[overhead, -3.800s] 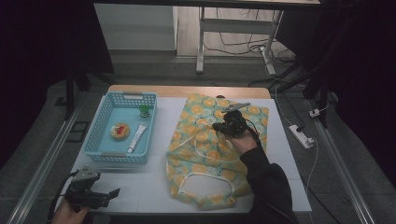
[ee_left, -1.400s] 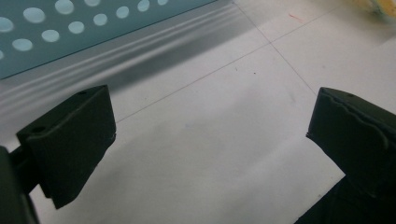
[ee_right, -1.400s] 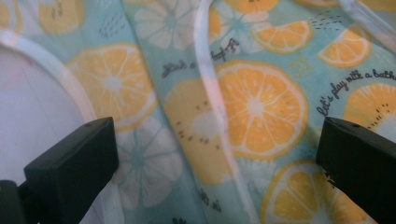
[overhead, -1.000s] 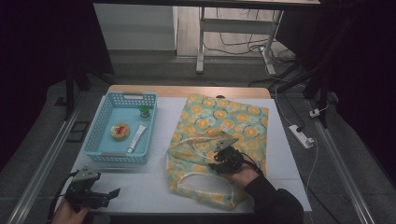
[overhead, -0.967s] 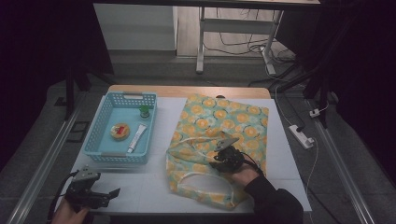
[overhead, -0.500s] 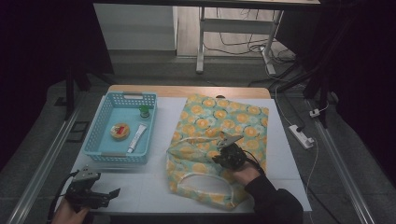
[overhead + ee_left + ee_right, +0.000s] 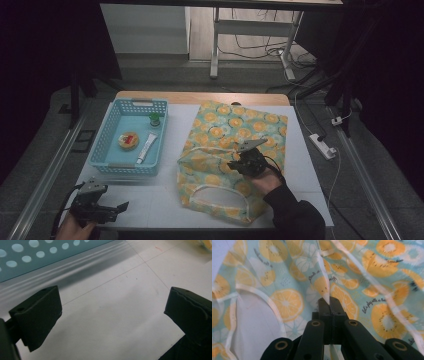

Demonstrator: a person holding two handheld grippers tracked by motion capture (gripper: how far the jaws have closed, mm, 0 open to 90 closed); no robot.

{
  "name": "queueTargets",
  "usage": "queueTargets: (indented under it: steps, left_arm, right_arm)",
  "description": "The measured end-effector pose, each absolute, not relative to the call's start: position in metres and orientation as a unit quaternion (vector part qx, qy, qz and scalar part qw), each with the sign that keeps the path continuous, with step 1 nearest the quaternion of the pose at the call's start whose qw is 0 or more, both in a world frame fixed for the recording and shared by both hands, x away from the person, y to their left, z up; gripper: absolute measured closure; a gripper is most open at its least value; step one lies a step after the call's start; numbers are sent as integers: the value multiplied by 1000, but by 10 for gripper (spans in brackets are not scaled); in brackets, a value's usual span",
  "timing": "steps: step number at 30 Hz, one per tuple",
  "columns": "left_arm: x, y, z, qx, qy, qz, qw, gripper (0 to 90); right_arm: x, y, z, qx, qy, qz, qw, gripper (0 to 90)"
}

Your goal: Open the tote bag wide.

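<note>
Around you the room (image 7: 45,45) is nearly black, so past a pale cabinet front (image 7: 145,30), grey floor (image 7: 380,165) and a white power strip (image 7: 322,146) you can make out little. The white surface (image 7: 160,197) carries the fruit-print fabric bag (image 7: 235,150), which lies right of centre; its far part lies flat while its near part is bunched, and your right forearm covers its near right corner. The blue basket (image 7: 100,155) stands to its left, well apart; the small things inside are too small to tell. Your right tool (image 7: 329,301) is pressed together, pinching a raised fold of the bag at a pale seam. Your left tool (image 7: 112,315) is spread, nothing between its jaws, low over the surface's near left corner, your hand partly cut off by the frame edge.
</note>
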State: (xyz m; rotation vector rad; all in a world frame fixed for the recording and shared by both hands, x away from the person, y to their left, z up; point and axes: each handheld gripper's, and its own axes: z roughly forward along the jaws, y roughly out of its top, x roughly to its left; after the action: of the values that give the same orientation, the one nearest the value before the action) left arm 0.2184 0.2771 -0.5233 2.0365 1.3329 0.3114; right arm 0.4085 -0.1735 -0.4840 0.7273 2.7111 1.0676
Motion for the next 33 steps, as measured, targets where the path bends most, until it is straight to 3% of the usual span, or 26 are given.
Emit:
queueTargets:
  steps: [33]
  left_arm:
    - [220, 280, -523, 773, 520, 114, 346, 3]
  right_arm:
    - [431, -176, -431, 258, 869, 413, 90, 899]
